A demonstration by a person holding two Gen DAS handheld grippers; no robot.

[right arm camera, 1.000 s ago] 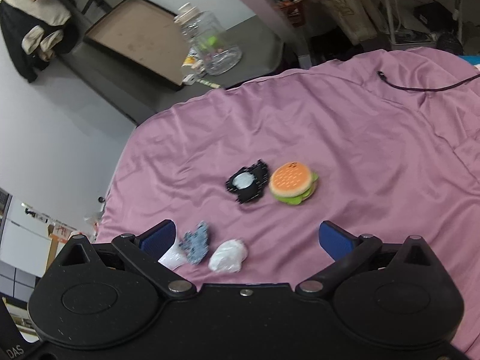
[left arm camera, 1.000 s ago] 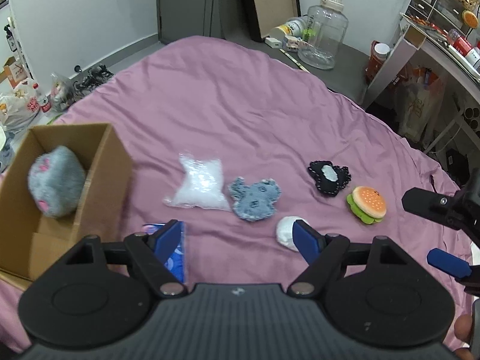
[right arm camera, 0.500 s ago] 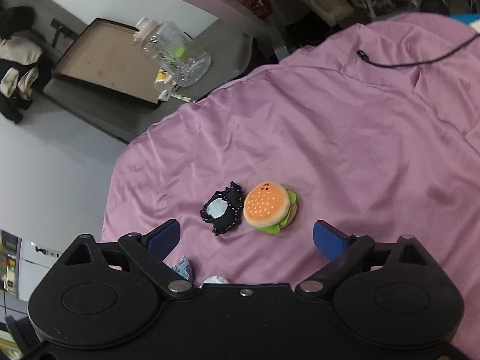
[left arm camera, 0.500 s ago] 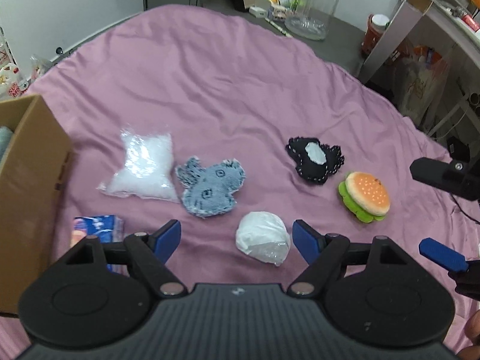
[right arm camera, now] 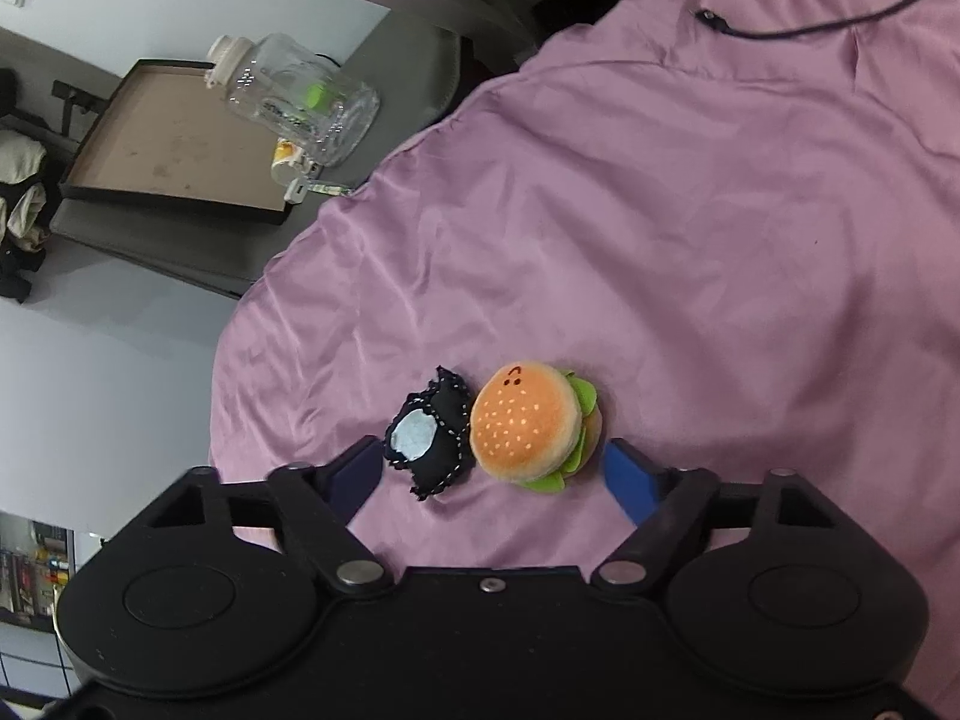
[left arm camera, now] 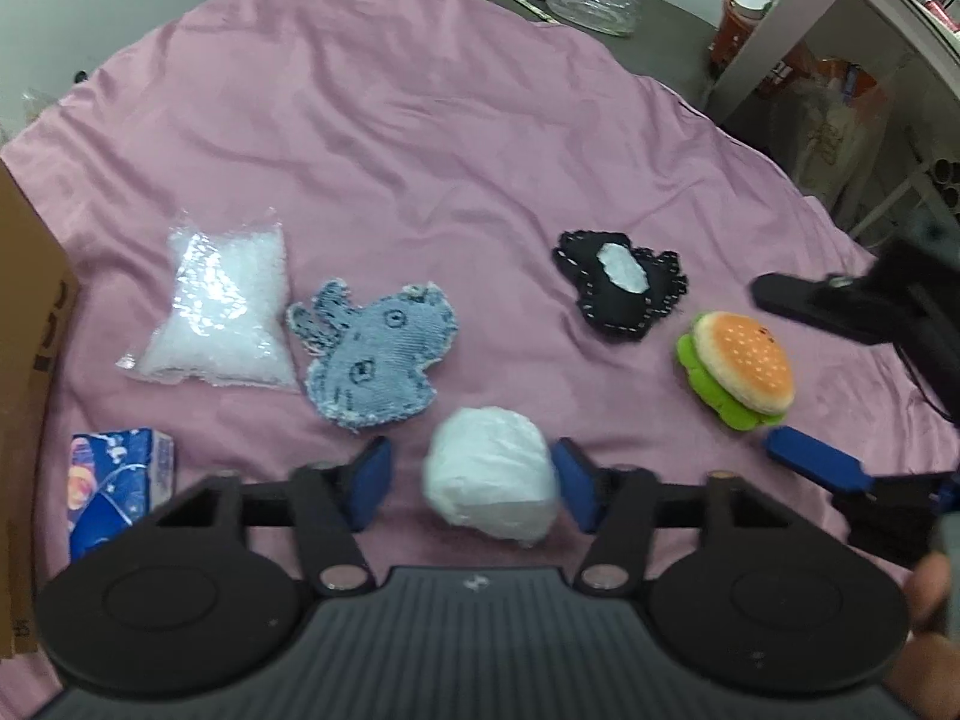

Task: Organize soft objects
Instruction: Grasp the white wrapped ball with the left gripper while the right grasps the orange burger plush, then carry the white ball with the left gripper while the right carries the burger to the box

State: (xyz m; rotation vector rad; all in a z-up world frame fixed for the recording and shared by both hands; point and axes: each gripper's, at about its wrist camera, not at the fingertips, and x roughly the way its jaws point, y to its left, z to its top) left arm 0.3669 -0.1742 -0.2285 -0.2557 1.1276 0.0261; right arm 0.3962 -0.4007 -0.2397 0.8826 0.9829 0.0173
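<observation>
Soft objects lie on a pink bedsheet (left arm camera: 420, 138). My left gripper (left arm camera: 471, 483) is open, its jaws on either side of a white wrapped ball (left arm camera: 489, 480). Beyond lie a blue denim plush (left arm camera: 375, 354), a clear bag of white beads (left arm camera: 219, 306), a black plush with a white patch (left arm camera: 621, 282) and a burger plush (left arm camera: 741, 369). My right gripper (right arm camera: 495, 474) is open just before the burger plush (right arm camera: 525, 420) and the black plush (right arm camera: 429, 441); it also shows at the right of the left wrist view (left arm camera: 840, 384).
A cardboard box (left arm camera: 27, 360) stands at the left edge, with a blue printed packet (left arm camera: 117, 480) beside it. A glass jar (right arm camera: 300, 99), a framed board (right arm camera: 174, 144) and shelving stand on the floor past the bed. A black cable (right arm camera: 828, 15) lies on the sheet.
Both grippers moved forward and down. The white ball now sits between my left jaws. The burger and black plush came close to my right jaws. The box slid out to the left.
</observation>
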